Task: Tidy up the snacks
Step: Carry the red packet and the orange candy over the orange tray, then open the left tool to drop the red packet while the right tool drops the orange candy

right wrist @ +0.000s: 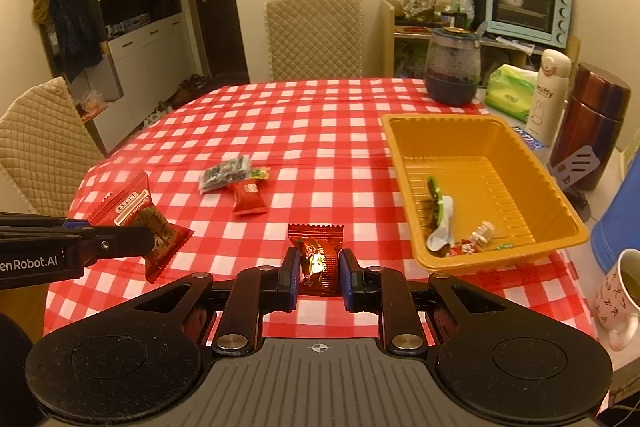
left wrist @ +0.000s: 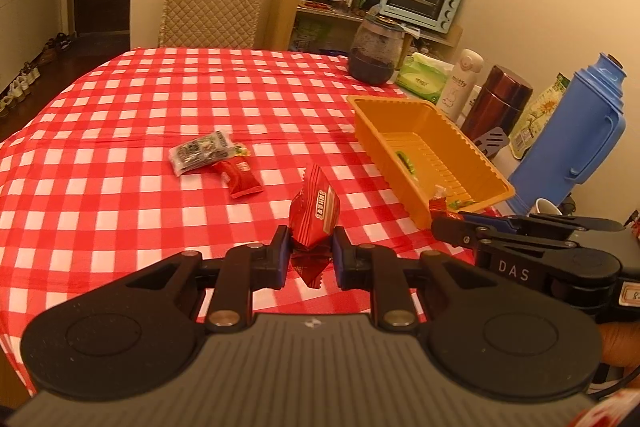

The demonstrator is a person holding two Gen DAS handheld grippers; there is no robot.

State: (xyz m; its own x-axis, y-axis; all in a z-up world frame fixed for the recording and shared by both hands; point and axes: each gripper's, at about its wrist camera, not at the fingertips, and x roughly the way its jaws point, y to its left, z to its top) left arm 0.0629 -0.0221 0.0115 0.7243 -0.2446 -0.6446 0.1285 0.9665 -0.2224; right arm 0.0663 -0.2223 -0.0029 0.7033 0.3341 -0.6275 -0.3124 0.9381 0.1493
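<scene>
My left gripper (left wrist: 310, 253) is shut on a red snack packet (left wrist: 314, 213) and holds it above the checked table; it also shows in the right wrist view (right wrist: 140, 215). My right gripper (right wrist: 319, 275) is shut on a dark red candy packet (right wrist: 318, 251), near the front corner of the orange tray (right wrist: 472, 131). The tray (left wrist: 376, 119) holds several small wrapped snacks (right wrist: 438, 211). On the cloth lie a clear dark packet (left wrist: 200, 151), a small green candy (left wrist: 241, 149) and a red packet (left wrist: 242, 179), grouped mid-table (right wrist: 240, 183).
Along the right edge stand a dark jar (right wrist: 452, 67), tissue pack (right wrist: 510, 91), white flask (right wrist: 548, 91), maroon flask (right wrist: 592, 119), blue jug (left wrist: 576, 139) and a patterned mug (right wrist: 618, 291). Quilted chairs (right wrist: 314, 35) stand at the far and left sides.
</scene>
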